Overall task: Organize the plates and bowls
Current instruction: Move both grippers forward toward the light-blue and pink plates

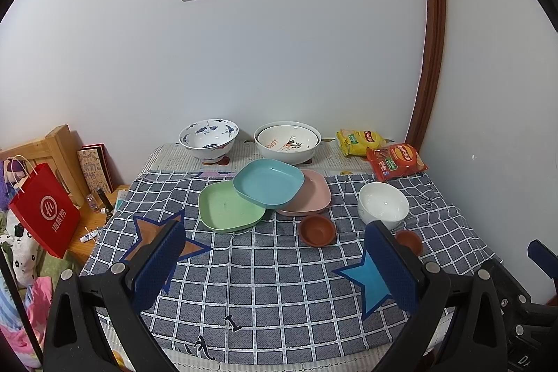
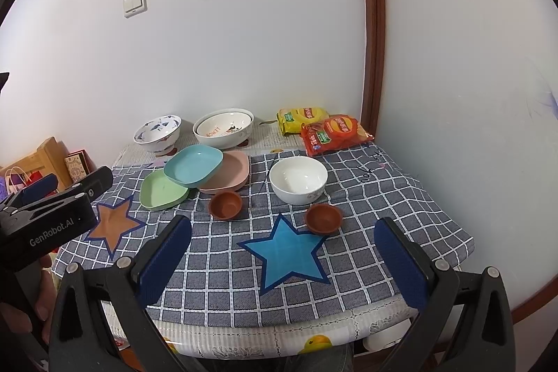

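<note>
Plates (image 1: 268,183) overlapping mid-table, small bowl nested in big bowl (image 1: 287,142); both claws (image 1: 275,264) (image 2: 282,260) spread wide, empty.

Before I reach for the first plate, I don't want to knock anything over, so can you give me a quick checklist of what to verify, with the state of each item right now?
1. Left gripper open and empty: ok.
2. Right gripper open and empty: ok.
3. Teal plate on top of the pile and free to lift: ok; it rests tilted across the green plate and the pink plate.
4. Path to the plates free: not ok; a small brown bowl sits just in front of the pink plate.
5. White bowl upright and apart from the plates: ok.
6. Chip bags out of the way: ok, at the far right corner.
</note>
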The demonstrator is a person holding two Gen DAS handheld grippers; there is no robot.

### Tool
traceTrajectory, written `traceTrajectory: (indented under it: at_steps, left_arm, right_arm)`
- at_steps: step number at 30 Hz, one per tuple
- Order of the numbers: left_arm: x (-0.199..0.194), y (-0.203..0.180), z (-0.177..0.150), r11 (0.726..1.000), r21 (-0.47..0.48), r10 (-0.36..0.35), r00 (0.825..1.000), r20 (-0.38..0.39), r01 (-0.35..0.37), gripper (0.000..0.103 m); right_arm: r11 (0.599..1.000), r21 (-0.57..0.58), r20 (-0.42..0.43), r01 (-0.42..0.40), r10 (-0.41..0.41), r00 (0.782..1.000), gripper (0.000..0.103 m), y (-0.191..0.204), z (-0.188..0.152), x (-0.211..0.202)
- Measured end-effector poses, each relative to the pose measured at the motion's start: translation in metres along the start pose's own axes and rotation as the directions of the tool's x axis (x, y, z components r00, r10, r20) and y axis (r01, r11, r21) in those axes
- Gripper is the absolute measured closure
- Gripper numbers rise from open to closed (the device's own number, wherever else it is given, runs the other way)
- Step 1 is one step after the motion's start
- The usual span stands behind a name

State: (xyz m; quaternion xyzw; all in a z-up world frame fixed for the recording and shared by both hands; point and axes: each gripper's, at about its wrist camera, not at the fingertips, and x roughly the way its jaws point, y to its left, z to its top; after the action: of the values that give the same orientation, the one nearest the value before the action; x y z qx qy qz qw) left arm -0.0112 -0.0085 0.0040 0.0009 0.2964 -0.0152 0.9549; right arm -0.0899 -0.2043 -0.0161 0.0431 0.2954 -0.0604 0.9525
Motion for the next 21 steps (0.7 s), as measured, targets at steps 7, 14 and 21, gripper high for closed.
traceTrajectory:
  at_steps: [7, 14, 21]
  left_arm:
    - [0.002, 0.000, 0.002, 1.000, -0.003, -0.003, 1.000, -0.006, 0.003, 0.000]
    - [0.015, 0.001, 0.009, 1.000, 0.002, -0.011, 1.000, -0.020, 0.011, 0.000]
    - [0.034, 0.003, 0.015, 1.000, 0.009, -0.025, 0.999, -0.033, 0.025, 0.000]
  right_arm:
    - [1.000, -0.005, 0.001, 0.002, -0.002, 1.000, 0.000, 0.001, 0.001, 0.002]
    - [1.000, -0.004, -0.003, 0.008, -0.008, 1.000, 0.000, 0.002, 0.008, 0.013]
    - [1.000, -0.008, -0.016, 0.018, -0.018, 1.000, 0.000, 0.007, 0.014, 0.033]
